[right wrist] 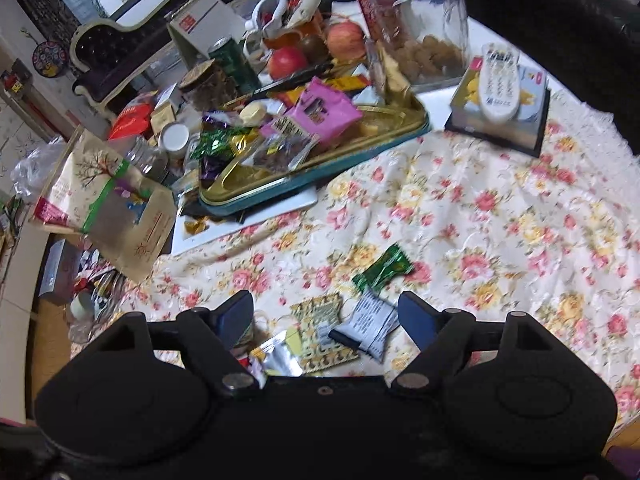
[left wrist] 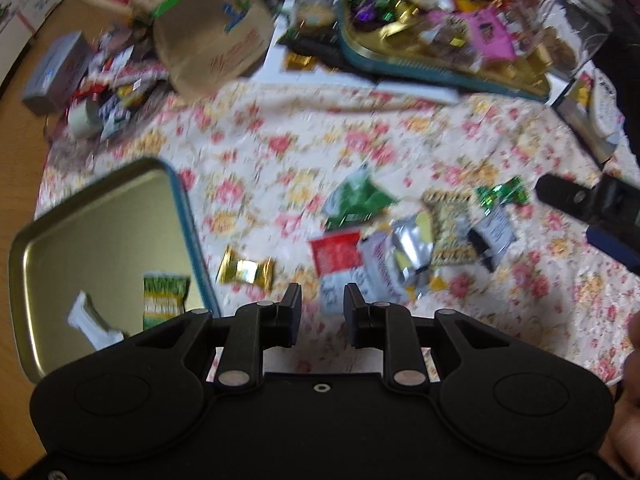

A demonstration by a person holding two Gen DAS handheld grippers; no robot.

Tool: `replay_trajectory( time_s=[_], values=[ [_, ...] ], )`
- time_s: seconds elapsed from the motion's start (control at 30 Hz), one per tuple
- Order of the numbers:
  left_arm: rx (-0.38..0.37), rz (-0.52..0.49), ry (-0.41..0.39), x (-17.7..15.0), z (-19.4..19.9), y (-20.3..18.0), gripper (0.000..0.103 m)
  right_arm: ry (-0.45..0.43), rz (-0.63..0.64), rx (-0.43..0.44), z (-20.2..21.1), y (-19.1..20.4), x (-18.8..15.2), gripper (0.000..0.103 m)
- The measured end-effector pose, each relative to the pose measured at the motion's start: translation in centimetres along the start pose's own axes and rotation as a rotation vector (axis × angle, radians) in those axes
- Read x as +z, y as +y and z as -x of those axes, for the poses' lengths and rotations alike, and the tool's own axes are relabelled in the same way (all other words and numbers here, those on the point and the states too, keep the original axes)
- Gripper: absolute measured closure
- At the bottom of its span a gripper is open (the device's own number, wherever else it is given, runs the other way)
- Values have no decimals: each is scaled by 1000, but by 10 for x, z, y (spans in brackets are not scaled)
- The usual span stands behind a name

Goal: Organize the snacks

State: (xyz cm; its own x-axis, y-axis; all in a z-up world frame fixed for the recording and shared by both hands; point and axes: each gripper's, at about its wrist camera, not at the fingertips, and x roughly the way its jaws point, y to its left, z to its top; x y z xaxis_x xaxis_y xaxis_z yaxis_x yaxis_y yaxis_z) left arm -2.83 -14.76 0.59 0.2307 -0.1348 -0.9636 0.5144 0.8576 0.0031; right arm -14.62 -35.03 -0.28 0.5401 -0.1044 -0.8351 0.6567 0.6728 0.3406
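Observation:
Loose snack packets lie on the floral cloth: a gold candy (left wrist: pixel 245 270), a red packet (left wrist: pixel 337 255), a silver packet (left wrist: pixel 412 250), a green packet (left wrist: pixel 354 200), a patterned gold packet (left wrist: pixel 450 226) and a green foil candy (left wrist: pixel 502 194). A tin lid (left wrist: pixel 100 240) at left holds a green-yellow packet (left wrist: pixel 164 300) and a white one (left wrist: pixel 94 322). My left gripper (left wrist: pixel 322 312) is open and empty above the cloth, near the red packet. My right gripper (right wrist: pixel 326 322) is open and empty over the patterned packet (right wrist: pixel 322 330) and a grey packet (right wrist: pixel 370 328); a green packet (right wrist: pixel 384 268) lies beyond.
A teal tin tray (right wrist: pixel 416 130) full of snacks stands at the back on a white board (right wrist: pixel 240 224). Around it are a paper bag (right wrist: pixel 108 208), a glass jar (right wrist: pixel 420 28), fruit (right wrist: pixel 346 40), a remote (right wrist: pixel 500 84) on a box, and clutter at left.

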Motion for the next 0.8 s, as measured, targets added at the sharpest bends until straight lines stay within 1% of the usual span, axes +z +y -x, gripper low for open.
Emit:
replay_trajectory(
  time_s=[0.07,0.13,0.23,0.27,0.3,0.33,0.4,0.47,0.57,0.73,0.8],
  values=[
    [8,-8,-37,12,9,0,70,-28,6,-21,6,-2,2,19],
    [14,-20,-54,23,13,1,70,-32,-6,-30,9,-8,6,19],
    [12,-38,-49,37,9,6,70,31,-28,-23,0,-18,13,19],
    [5,-35,-41,39,7,8,70,54,-35,-27,-6,-20,14,23],
    [-7,-23,-28,40,4,12,70,68,-43,-38,-11,-23,15,26],
    [-23,-2,-7,41,2,15,70,81,-54,-54,-17,-24,15,26],
    [-77,23,27,43,0,20,70,126,-80,-90,-31,-26,14,26],
    [-116,35,37,43,2,21,70,164,-110,-93,-45,-29,12,26],
    [-128,22,24,43,10,18,70,187,-188,-86,-61,-33,12,26],
    [-140,-17,3,42,17,11,70,178,-250,-134,-87,-28,22,26],
    [-138,-28,12,41,15,10,70,185,-291,-149,-99,-27,23,32]
  ],
)
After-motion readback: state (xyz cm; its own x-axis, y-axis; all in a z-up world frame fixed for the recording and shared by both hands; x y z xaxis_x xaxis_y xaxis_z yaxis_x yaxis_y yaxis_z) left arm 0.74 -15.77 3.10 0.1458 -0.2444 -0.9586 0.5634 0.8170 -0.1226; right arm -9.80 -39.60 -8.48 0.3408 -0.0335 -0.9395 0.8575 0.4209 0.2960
